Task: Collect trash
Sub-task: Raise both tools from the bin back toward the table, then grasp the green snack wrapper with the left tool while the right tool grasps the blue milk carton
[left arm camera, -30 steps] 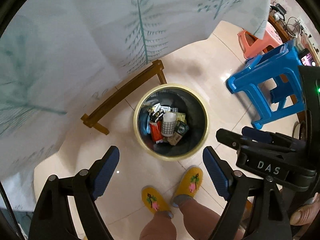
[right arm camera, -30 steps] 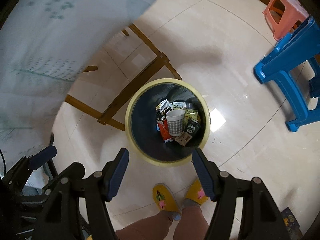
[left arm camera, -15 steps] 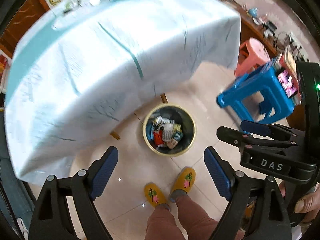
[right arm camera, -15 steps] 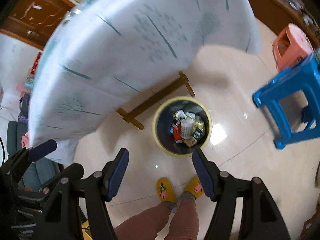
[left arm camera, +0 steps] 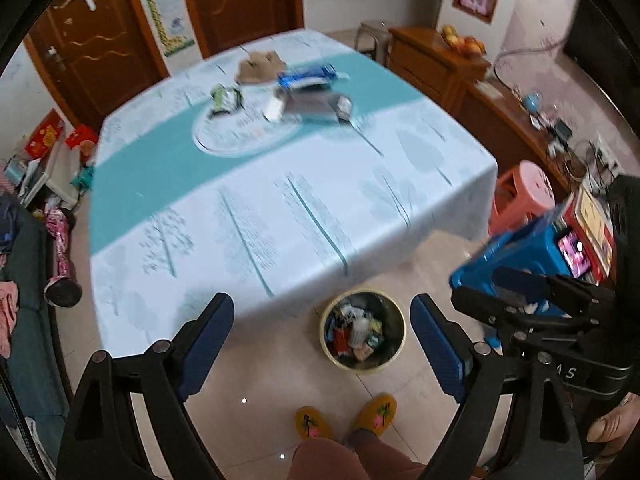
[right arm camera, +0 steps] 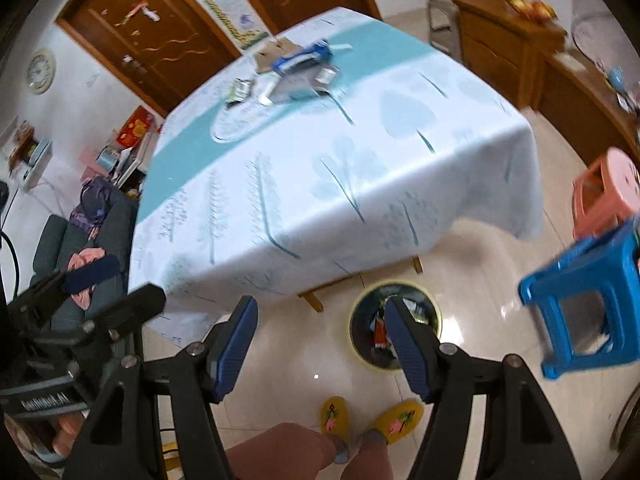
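Note:
A round bin [left arm camera: 362,334] with a yellow rim stands on the floor by the table and holds several wrappers and a cup; it also shows in the right wrist view [right arm camera: 428,316], partly behind a finger. Loose trash lies on the far part of the table: a blue packet [left arm camera: 308,74], a brown paper piece [left arm camera: 258,66], a green-white wrapper [left arm camera: 224,98] and a grey packet [left arm camera: 316,104]. The same pile shows in the right wrist view [right arm camera: 296,66]. My left gripper [left arm camera: 322,346] is open and empty above the floor. My right gripper [right arm camera: 320,350] is open and empty.
The table [left arm camera: 280,200] has a light blue cloth hanging over its edges. A blue stool [right arm camera: 580,300] and a pink stool [right arm camera: 604,192] stand at the right. A wooden sideboard [left arm camera: 436,60] is behind. A sofa with clutter [right arm camera: 80,248] is at the left. My feet in yellow slippers [left arm camera: 344,420] are below.
Both grippers have risen and tilted up from over the bin. The tabletop and its trash have come into view. Both stay open and empty.

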The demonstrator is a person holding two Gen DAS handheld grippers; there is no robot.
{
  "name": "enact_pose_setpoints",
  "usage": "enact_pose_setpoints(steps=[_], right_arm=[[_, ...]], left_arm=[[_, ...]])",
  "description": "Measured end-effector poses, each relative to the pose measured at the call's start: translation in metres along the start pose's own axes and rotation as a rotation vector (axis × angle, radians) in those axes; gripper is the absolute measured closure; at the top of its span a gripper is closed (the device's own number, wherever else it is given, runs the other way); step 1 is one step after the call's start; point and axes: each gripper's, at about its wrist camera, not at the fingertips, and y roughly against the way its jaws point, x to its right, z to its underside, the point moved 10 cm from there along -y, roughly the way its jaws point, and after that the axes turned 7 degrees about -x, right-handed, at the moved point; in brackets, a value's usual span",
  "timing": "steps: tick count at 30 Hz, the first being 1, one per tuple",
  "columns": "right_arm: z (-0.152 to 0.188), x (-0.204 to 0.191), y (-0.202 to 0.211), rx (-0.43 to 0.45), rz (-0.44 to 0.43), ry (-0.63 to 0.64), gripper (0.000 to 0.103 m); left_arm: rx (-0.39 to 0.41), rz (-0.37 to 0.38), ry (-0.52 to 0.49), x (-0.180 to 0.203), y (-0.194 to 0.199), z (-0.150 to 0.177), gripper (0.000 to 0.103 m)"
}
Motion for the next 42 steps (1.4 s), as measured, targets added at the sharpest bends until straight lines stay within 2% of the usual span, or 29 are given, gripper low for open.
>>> enact_pose_setpoints(steps=[7,14,22,29,34,42], right_arm=[[-0.041,-0.021,0.007,0.038,-0.017,0.038,0.037],[-0.090,-0.036,-0.002,0.067,-0.031,0.018,0.037],[-0.166,-0.039,-0.031,0.091,-0.055,-0.106,0.037],[-0.231,-0.030,-0.072,0.099,-0.084,-0.235,0.037],[-0.260,-0.018,-0.087,0.122,-0.119,-0.338,0.037],[-0.290,-0.004,-0.113,0.128,-0.149,-0.448,0.037]], left_arm=[[0.039,-0.018,0.059,-0.044,0.014,-0.037,0.014],[0.013,-0.027,0.045,-0.078,-0.012,-0.087,0.014],[-0.024,-0.006,-0.005,-0.112,-0.063,-0.173,0.014],[-0.048,0.026,-0.006,-0.140,-0.111,-0.230,0.014],[-0.058,0.030,0.010,-0.160,-0.142,-0.256,0.014],[-0.104,0.072,0.082,-0.189,-0.184,-0.277,0.014]])
